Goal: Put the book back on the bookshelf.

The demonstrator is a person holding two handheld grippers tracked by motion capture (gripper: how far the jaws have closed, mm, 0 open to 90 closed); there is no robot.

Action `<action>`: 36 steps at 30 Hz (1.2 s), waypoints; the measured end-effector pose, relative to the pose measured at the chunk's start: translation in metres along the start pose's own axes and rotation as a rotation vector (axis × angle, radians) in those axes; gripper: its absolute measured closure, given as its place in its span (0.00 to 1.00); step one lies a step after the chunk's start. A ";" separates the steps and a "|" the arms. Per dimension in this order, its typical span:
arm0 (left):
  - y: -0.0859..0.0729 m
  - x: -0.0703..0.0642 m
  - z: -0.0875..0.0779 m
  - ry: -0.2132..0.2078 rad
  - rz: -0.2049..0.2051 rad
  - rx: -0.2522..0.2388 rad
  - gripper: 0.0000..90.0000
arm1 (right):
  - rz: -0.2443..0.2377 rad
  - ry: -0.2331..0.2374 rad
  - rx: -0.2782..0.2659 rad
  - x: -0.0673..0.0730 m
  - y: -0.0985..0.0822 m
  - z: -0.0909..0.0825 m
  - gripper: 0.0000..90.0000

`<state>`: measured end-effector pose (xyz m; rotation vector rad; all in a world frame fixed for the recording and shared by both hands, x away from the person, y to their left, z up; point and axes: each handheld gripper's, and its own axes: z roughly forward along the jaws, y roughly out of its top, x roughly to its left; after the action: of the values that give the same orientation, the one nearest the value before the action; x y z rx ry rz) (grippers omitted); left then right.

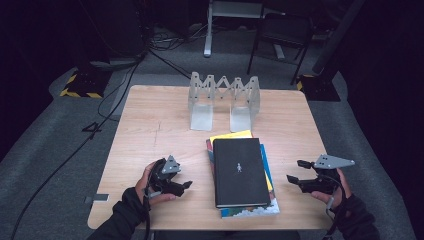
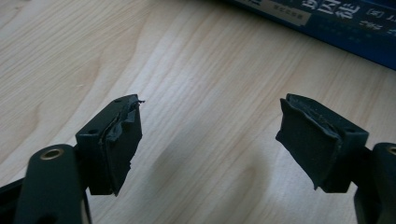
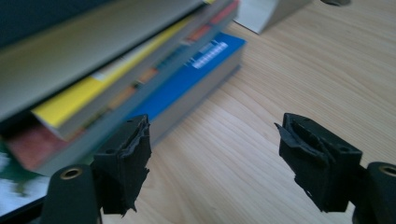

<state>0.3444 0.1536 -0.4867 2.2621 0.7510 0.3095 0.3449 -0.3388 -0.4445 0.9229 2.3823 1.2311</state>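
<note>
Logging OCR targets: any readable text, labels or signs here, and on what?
Blue book, left gripper view: white Chinese characters; "能" looks legible, the rest cropped or blurred.
Blue book spine label, right gripper view: white print, too blurred.
Black book cover, high view: a small pale figure, no words.

Your lower books (image 1: 270, 186) mostly hidden under the black book (image 1: 239, 171), stack (image 3: 84, 88) blurred and cropped, blue cover lettering (image 2: 327, 14) cut off.
</note>
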 end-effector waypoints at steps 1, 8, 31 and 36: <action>0.001 -0.002 0.001 0.001 0.007 0.001 0.24 | -0.022 0.024 -0.017 0.010 0.008 -0.001 0.29; 0.014 -0.009 0.010 -0.011 0.026 -0.006 0.29 | -0.094 0.082 -0.031 0.038 0.033 0.005 0.29; 0.040 -0.012 0.032 -0.038 0.090 -0.021 0.39 | 0.031 0.310 0.058 0.050 0.057 0.055 0.03; 0.041 -0.009 0.034 -0.038 0.088 -0.026 0.40 | 0.013 0.339 0.058 0.054 0.062 0.066 0.00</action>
<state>0.3689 0.1063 -0.4820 2.2742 0.6256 0.3154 0.3642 -0.2359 -0.4315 0.7998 2.6863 1.4282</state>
